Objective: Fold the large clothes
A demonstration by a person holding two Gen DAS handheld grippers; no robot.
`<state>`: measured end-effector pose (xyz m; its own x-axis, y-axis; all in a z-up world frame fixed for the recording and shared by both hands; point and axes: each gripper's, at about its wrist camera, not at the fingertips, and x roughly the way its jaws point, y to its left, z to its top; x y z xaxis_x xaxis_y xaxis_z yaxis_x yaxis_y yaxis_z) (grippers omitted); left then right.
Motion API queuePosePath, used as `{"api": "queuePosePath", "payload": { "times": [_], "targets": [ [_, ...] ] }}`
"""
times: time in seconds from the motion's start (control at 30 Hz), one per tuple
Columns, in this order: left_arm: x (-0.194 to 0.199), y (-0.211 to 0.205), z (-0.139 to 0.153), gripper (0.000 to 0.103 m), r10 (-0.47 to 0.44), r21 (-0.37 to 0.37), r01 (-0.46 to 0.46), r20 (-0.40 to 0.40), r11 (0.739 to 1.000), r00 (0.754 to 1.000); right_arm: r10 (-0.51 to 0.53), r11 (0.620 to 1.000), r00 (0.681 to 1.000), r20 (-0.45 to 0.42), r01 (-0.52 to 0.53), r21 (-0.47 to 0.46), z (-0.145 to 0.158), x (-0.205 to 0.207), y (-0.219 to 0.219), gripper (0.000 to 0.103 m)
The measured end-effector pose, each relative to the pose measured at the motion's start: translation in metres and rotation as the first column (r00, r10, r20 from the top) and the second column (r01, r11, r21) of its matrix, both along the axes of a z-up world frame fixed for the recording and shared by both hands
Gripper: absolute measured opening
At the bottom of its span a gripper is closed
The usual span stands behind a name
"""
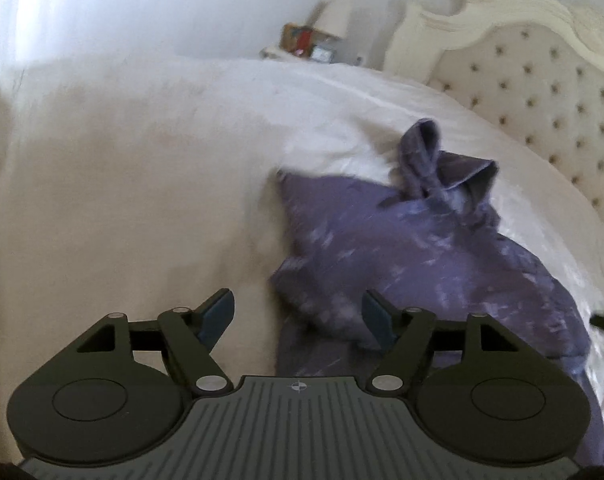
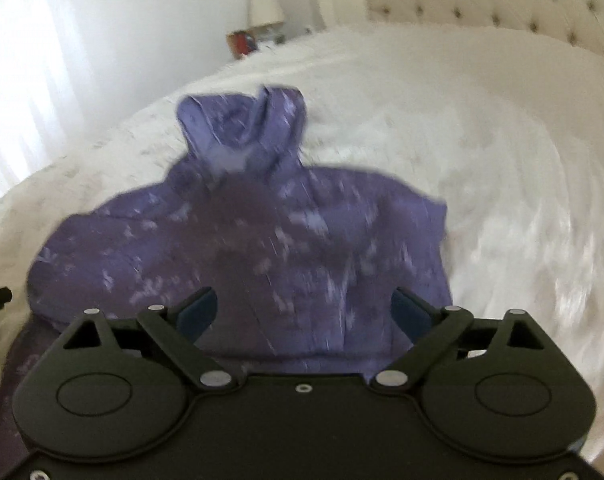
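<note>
Clearly, both grippers stand open over a bed with nothing pinched between their pads. In the left wrist view, the left gripper (image 1: 298, 316) sits at the lower centre of the frame, its blue-padded fingers (image 1: 216, 314) spread apart; the purple hoodie (image 1: 413, 248) lies on the white bedspread (image 1: 142, 160), filling the centre right of the frame. The garment's near left edge shows in the gap between the jaws and runs behind the right-hand finger, but neither pad presses on the cloth; whether the cloth touches that finger cannot be told. The hood bunches up toward the upper right, near the tufted headboard (image 1: 541, 72), and a lamp (image 1: 335, 16) stands on a cluttered nightstand at the upper centre. In the right wrist view, blurred by motion, the right gripper (image 2: 305, 312) has its jaws very wide, and the hoodie spreads across the centre of the frame beyond and beneath them, with the hood pointing to the top centre. The hoodie's lower body shows in the gap between the open fingers, ungripped. A dark tip of the other gripper pokes in at the left edge.
</note>
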<state>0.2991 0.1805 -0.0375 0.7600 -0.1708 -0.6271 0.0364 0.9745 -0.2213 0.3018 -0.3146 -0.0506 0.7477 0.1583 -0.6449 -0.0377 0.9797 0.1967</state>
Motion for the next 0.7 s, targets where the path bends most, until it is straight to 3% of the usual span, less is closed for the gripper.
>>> {"api": "queuePosePath", "payload": {
  "times": [0.1,0.2,0.27,0.3,0.37,0.43,0.47,0.57,0.7],
  "targets": [
    [0.01,-0.021,0.032,0.071,-0.067,0.079,0.061,0.068,0.995,0.995,0.027,0.998,0.997,0.076,-0.023,-0.051,0.027,0.011,0.003,0.102],
    [0.031,-0.049,0.055,0.073,-0.126,0.134,0.108,0.131,0.985,0.983,-0.018,0.986,0.985,0.173,0.046,-0.161,0.048,0.026,0.014,0.102],
    [0.049,-0.071,0.063,0.073,-0.132,0.183,0.1,0.172,0.978,0.976,-0.051,0.962,0.977,0.208,0.104,-0.254,0.054,0.045,0.026,0.102],
    [0.06,-0.083,0.065,0.073,-0.122,0.215,0.08,0.188,0.973,0.975,-0.02,0.96,0.976,0.216,0.079,-0.267,0.055,0.054,0.029,0.102],
    [0.081,-0.104,0.062,0.072,-0.131,0.245,0.081,0.194,0.966,0.972,0.035,0.97,0.977,0.212,0.018,-0.243,0.053,0.077,0.034,0.097],
    [0.109,-0.121,0.053,0.071,-0.184,0.228,0.145,0.159,0.963,0.97,0.059,0.981,0.982,0.18,-0.024,-0.192,0.047,0.099,0.036,0.082],
    [0.121,-0.128,0.048,0.071,-0.193,0.216,0.157,0.155,0.964,0.969,0.08,0.987,0.983,0.166,-0.054,-0.153,0.042,0.112,0.037,0.08],
    [0.156,-0.147,0.027,0.071,-0.21,0.212,0.179,0.137,0.961,0.968,0.084,0.994,0.99,0.116,-0.076,-0.079,0.024,0.141,0.04,0.076],
    [0.2,-0.172,0.002,0.071,-0.235,0.229,0.211,0.084,0.95,0.968,0.084,0.991,0.993,0.088,-0.074,-0.116,0.001,0.179,0.051,0.073]
  ]
}}
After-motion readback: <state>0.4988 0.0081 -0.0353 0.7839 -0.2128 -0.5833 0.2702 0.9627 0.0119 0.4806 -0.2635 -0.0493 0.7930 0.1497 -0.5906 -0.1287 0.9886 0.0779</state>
